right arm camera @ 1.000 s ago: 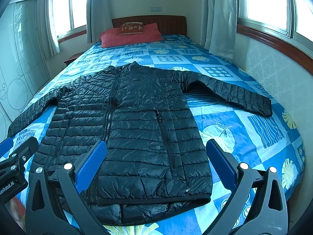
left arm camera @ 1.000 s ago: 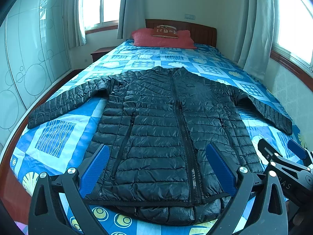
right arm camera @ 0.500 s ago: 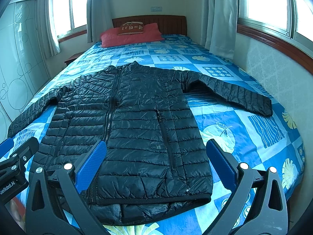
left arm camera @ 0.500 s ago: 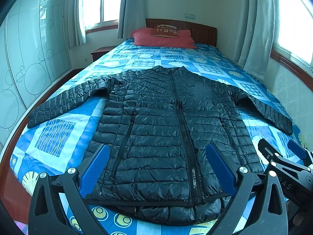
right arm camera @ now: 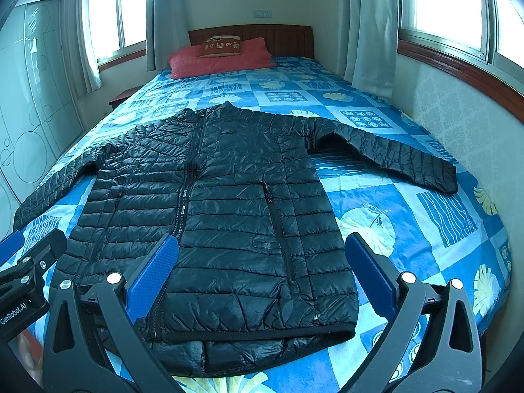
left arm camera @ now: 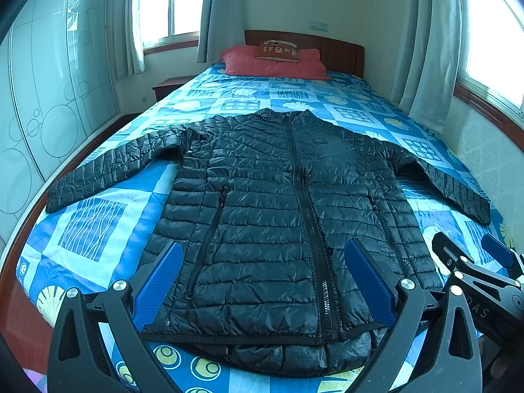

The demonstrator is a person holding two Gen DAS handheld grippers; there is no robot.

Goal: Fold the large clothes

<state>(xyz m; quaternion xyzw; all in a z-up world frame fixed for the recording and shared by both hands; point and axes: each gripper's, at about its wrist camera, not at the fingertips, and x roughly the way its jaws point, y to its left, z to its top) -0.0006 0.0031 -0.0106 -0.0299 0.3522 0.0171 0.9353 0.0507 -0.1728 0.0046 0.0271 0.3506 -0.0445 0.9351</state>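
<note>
A black quilted puffer jacket (left arm camera: 271, 216) (right arm camera: 226, 206) lies flat and zipped on the bed, front up, hem towards me, both sleeves spread sideways. My left gripper (left arm camera: 262, 262) hovers open above the hem, its blue pads (left arm camera: 157, 281) wide apart with nothing between them. My right gripper (right arm camera: 258, 258) is open too, over the jacket's right half near the hem, holding nothing. In the left wrist view the right gripper's body (left arm camera: 475, 275) shows at the lower right; in the right wrist view the left gripper's body (right arm camera: 23, 271) shows at the lower left.
The bed (left arm camera: 91, 229) has a blue patterned cover, red pillows (left arm camera: 275, 62) and a wooden headboard (right arm camera: 281, 39). A glass-fronted wardrobe (left arm camera: 42, 98) stands on the left, a nightstand (left arm camera: 167, 85) beside the bed head, and curtained windows (right arm camera: 455, 3) with a wall on the right.
</note>
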